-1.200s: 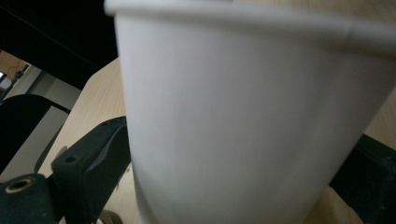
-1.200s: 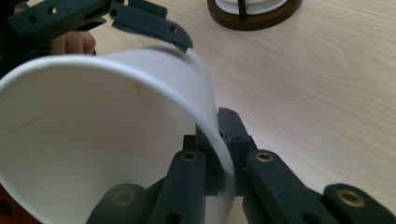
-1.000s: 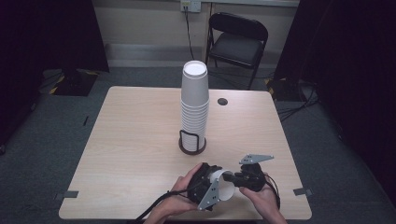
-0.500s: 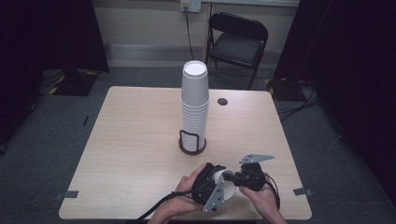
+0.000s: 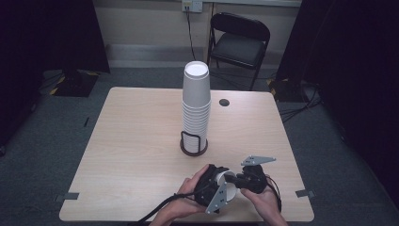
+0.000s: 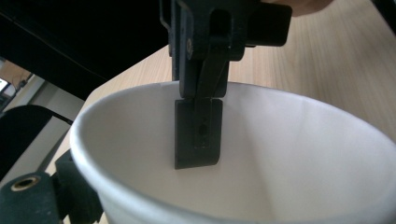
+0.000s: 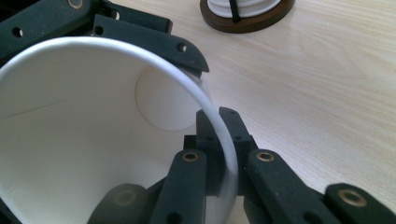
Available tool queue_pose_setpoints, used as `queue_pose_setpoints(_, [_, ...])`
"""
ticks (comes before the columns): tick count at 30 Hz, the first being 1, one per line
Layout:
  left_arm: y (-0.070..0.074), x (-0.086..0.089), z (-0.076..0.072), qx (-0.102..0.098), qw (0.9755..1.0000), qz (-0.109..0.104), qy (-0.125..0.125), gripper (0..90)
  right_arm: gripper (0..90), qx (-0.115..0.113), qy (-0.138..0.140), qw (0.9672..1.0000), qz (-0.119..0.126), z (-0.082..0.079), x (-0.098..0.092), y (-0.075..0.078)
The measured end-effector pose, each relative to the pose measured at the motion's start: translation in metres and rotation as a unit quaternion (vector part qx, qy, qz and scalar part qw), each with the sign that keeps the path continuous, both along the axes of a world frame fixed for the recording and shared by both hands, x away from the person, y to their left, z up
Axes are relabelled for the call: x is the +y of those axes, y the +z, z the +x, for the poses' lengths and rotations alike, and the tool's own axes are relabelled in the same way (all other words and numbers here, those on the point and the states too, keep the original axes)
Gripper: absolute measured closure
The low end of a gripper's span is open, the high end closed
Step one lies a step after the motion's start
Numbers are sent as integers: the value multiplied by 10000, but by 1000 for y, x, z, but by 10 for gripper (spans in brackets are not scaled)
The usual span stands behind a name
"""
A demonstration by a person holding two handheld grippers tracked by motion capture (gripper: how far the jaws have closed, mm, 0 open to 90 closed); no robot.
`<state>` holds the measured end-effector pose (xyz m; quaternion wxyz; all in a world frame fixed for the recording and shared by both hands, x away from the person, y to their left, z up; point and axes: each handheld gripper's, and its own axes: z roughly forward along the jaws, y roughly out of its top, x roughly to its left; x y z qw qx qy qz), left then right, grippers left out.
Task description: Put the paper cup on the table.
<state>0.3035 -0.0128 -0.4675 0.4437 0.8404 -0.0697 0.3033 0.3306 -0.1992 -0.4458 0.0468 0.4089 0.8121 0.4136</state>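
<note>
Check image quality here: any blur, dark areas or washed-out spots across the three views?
High view: sharp, table evenly lit, surroundings nearly black. Left gripper view: paper cup bright but soft, near rim blurred, background dark. Right gripper view: cup wall slightly washed out, right gripper jaws sharp, wood grain crisp.

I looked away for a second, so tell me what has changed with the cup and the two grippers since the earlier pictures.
Hardly anything. The left gripper has just opened its jaws slightly around the paper cup. The right gripper stays pinched on the cup's rim, both hands stay put, and the stack of cups stands as before.
</note>
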Motion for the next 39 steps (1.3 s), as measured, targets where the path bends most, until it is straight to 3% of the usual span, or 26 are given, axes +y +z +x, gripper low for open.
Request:
queue_pose_setpoints(7, [1,3,2,185,9994,-221,167,88,804,-22,-199,9996,200,0,-4,1])
queue_pose_setpoints(14, [2,8,9,536,9962,-516,449,88,645,-72,-319,9990,313,-2,-7,5])
queue_pose_setpoints(18, [3,12,12,719,9936,-661,562,88,560,-252,-406,9979,434,-4,-9,7])
queue_pose_setpoints(21, [5,17,16,923,9906,-743,690,89,506,-469,-409,9959,657,-5,-11,10])
queue_pose_setpoints(24, [5,20,20,1060,9871,-876,824,88,440,-538,-455,9944,784,-5,-14,12])
queue_pose_setpoints(28, [6,25,25,1188,9837,-896,1006,88,390,-633,-655,9926,809,-5,-20,12])
queue_pose_setpoints(32, [7,32,31,1377,9776,-1098,1151,87,358,-747,-826,9902,845,-4,-28,13])
queue_pose_setpoints(34, [7,35,33,1403,9767,-1113,1185,88,340,-782,-901,9892,854,-4,-31,13])
queue_pose_setpoints(39, [13,44,34,1653,9689,-1378,1220,88,227,-722,-1093,9876,865,-1,-35,10])
